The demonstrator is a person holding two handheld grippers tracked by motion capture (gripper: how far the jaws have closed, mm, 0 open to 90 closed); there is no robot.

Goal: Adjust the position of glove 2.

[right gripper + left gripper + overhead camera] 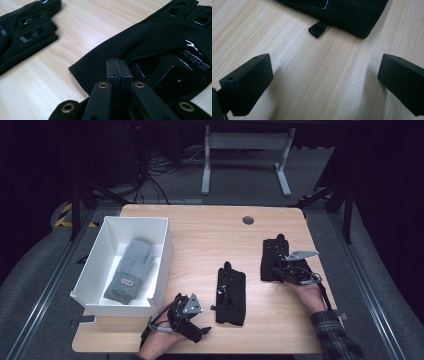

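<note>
Scene: gloves being sorted at a wooden tabletop [200, 227], a person working a hand-held gripper in each hand.

Left gripper [186, 317]: jaws spread wide with bare wood between them and nothing held; in the left gripper view the cuff and small pull tab of a black glove [342, 12] lie just ahead of the jaws, untouched. Judged from that, this gripper is lined up to take the glove by its cuff.

Right gripper [119, 72]: jaws pressed together; its tips sit over the cuff of the second black glove [160, 37]. Whether any fabric is caught between them cannot be told. The closed tips at the cuff edge suggest it is pinning or probing the hem before a lift.

Middle glove [230, 292]: flat on the wood, fingers pointing away from the person, just to the right of the left gripper and well to the left of the right one.

Right-hand glove [275, 257]: flat, directly under and ahead of the right gripper.

White box [97, 270]: open-topped, just ahead and to the left of the left gripper; it holds a grey mitten [129, 270] lying lengthwise, likely the place where handwear is collected.

Count: two black gloves on the tabletop, one grey mitten in the box, one box, two grippers.

Next step, as a judgement: one black glove goes to the box.
</note>
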